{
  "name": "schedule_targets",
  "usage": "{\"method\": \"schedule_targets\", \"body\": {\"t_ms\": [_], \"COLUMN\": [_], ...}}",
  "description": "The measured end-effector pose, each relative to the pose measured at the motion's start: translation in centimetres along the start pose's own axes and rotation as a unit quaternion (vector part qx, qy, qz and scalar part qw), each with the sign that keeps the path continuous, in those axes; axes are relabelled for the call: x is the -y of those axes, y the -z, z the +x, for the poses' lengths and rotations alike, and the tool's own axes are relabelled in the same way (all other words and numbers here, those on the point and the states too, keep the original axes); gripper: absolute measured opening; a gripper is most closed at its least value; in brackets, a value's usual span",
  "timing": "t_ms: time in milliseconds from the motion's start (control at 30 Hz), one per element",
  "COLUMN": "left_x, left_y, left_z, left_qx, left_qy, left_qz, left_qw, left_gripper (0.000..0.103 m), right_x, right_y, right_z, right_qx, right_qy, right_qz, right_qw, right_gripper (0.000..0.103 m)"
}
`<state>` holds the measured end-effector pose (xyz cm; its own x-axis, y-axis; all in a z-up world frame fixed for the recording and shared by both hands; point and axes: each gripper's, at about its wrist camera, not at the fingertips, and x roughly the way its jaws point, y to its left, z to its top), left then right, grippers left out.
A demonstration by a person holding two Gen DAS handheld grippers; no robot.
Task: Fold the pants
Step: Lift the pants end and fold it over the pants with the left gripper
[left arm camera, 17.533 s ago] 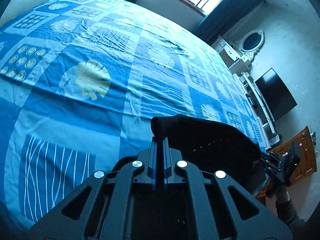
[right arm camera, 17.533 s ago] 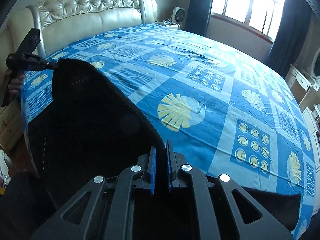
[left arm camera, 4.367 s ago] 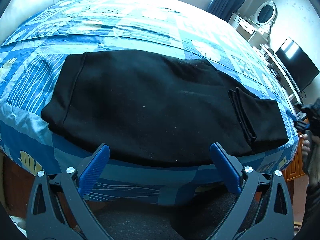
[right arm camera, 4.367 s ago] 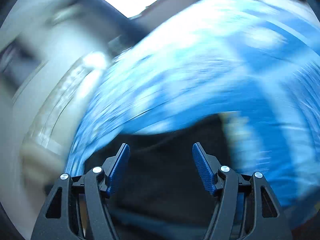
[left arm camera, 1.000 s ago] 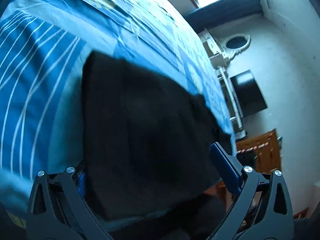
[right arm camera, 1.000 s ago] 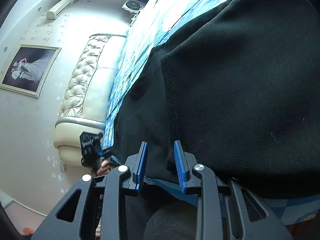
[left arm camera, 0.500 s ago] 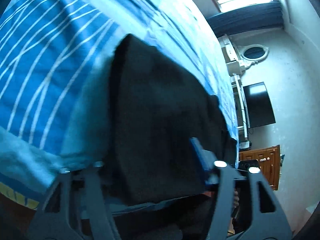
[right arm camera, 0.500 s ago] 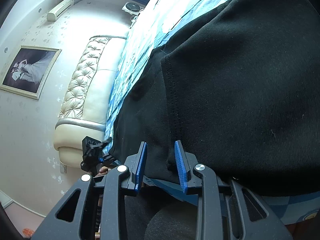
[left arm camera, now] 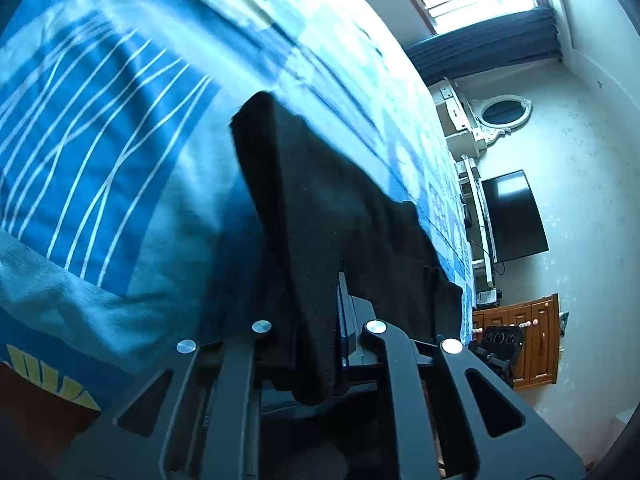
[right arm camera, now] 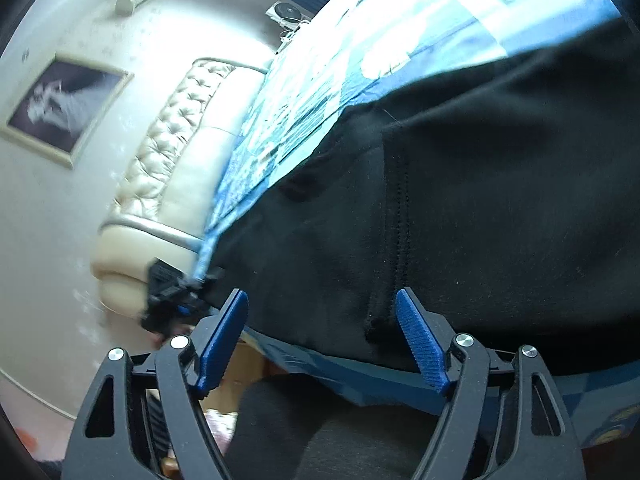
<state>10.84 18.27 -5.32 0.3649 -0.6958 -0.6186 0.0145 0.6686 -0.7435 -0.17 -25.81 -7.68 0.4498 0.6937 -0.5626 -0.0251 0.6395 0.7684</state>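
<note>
On blue bed [left arm camera: 120, 152] | left gripper [left arm camera: 320, 320] closing on pants [left arm camera: 320, 208] | right gripper [right arm camera: 324, 336] opening, nothing gripped | TV [left arm camera: 512, 216] by wall

left gripper [left arm camera: 316, 320] fingertips buried under the black pants [left arm camera: 320, 216], pads not visible. beyond the pants the bedspread [left arm camera: 256, 12] is smeared with blur. in the right wrist view the pants run off the right edge, and the other gripper left of them is a blur.
</note>
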Motion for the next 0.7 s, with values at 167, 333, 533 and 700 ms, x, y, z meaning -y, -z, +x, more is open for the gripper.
{"method": "schedule_targets", "body": {"t_ms": [167,333,533,700], "left_x": [3.7,8.8,14.5,19.8], "left_y": [-0.1,0.1,0.4,1.1], "left_z": [-0.7,-0.7,-0.1,1.9], "left_qx": [0.009,0.015,0.014,0.005], "left_qy": [-0.013,-0.008,-0.017,-0.016], "left_qz": [0.03,0.066,0.122,0.162], "left_qw": [0.9994,0.9977,0.9922,0.9867], "left_gripper": [0.013,0.013,0.012,0.012], "right_x": [-0.4,0.2,0.3,0.3], "right_y": [-0.4,-1.1,-1.5,-1.7], "right_z": [-1.1,-3.0,-4.8,-6.9], "right_qx": [0.018,0.041,0.058,0.079], "right_qy": [0.05,0.056,0.064,0.082], "right_qz": [-0.017,-0.002,0.0,-0.002], "right_qw": [0.998,0.998,0.996,0.993], "right_gripper": [0.076,0.076,0.076,0.076]}}
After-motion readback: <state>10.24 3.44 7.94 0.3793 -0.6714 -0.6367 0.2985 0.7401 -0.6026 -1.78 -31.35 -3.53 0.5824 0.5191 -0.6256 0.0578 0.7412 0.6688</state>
